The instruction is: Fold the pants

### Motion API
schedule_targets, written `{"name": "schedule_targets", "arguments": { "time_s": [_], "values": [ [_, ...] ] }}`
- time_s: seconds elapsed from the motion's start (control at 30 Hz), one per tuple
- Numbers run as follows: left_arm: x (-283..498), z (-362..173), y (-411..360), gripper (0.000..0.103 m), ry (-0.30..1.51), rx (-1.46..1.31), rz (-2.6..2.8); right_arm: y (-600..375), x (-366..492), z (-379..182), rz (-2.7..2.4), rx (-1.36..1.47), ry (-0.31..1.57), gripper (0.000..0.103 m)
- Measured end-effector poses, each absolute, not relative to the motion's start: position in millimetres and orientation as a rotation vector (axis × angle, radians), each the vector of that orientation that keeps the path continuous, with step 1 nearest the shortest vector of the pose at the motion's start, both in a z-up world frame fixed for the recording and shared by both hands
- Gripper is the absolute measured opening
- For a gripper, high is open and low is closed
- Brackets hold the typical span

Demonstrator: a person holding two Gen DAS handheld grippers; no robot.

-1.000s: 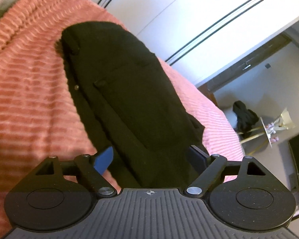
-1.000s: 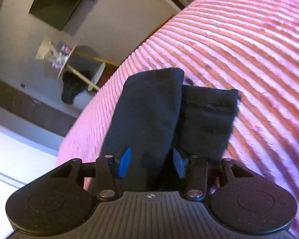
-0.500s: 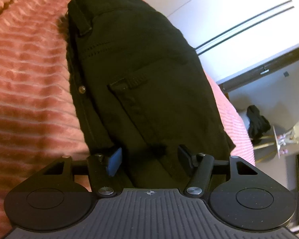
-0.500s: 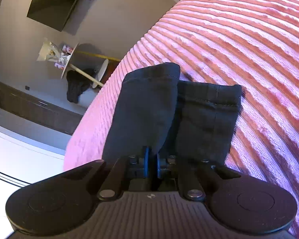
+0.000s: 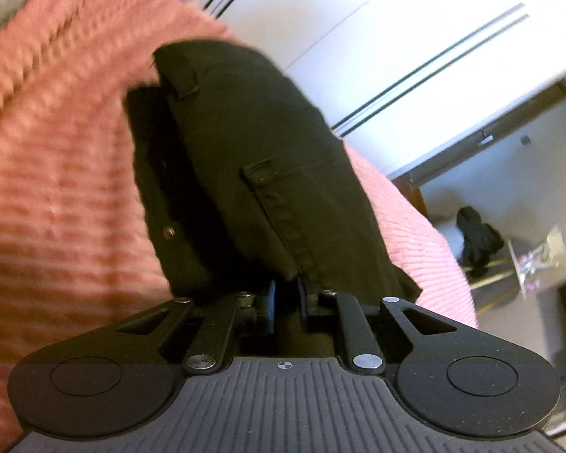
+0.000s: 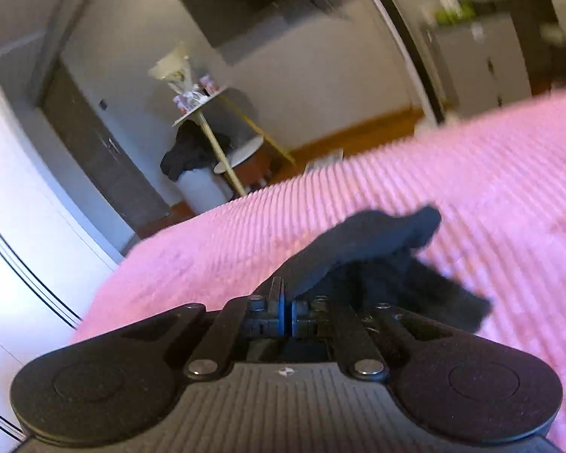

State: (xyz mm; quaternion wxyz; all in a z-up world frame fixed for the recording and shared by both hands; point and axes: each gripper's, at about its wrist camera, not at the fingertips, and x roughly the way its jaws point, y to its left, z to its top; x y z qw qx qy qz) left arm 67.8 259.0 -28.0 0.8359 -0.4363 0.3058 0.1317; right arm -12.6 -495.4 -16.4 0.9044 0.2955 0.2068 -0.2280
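Left wrist view, black pants (image 5: 253,158) bunched, pocket seam showing

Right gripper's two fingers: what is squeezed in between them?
A fold of the black pants, pinched by the right gripper above the pink blanket; right wrist view.

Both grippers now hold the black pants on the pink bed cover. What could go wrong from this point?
1. The right gripper pinches only a thin edge of the pants near the leg ends, so the cloth may slip out when lifted.
2. The left gripper is shut on thick, layered fabric of the pants below the pocket; it may hold only some layers, and the fold could open.
3. Both views are blurred by motion; a fast pull may drag the bed cover or misalign the legs.
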Motion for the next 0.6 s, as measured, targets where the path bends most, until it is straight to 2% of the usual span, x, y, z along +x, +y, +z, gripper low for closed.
{"name": "schedule_targets", "arguments": {
  "time_s": [0.1, 0.2, 0.27, 0.33, 0.37, 0.43, 0.5, 0.6],
  "values": [
    [67.0, -37.5, 261.4, 0.014, 0.723, -0.877, 0.306, -490.6, -17.7, -39.1, -0.513, 0.538, 0.556, 0.004],
    [68.7, -46.9, 258.5, 0.016, 0.780, -0.829, 0.333, -502.3, -19.1, -58.1, -0.517, 0.606, 0.648, 0.010],
    [68.2, -43.4, 254.0, 0.018, 0.774, -0.797, 0.344, -513.0, -28.1, -54.9, -0.515, 0.709, 0.596, 0.017],
    [68.2, -36.4, 251.6, 0.018, 0.772, -0.743, 0.389, -521.7, -31.7, -46.8, -0.556, 0.737, 0.585, 0.030],
    [68.5, -30.6, 249.6, 0.020, 0.757, -0.706, 0.418, -524.0, -32.5, -43.5, -0.581, 0.720, 0.599, 0.031],
    [65.3, -19.4, 247.4, 0.030, 0.719, -0.613, 0.501, -524.4, -32.1, -32.1, -0.694, 0.636, 0.650, 0.032],
    [59.9, -8.1, 248.0, 0.062, 0.685, -0.537, 0.555, -520.8, -39.0, -21.2, -0.807, 0.578, 0.621, 0.032],
    [57.8, 4.7, 243.8, 0.074, 0.664, -0.444, 0.550, -504.6, -48.7, 2.5, -0.889, 0.495, 0.499, 0.034]
  ]
}}
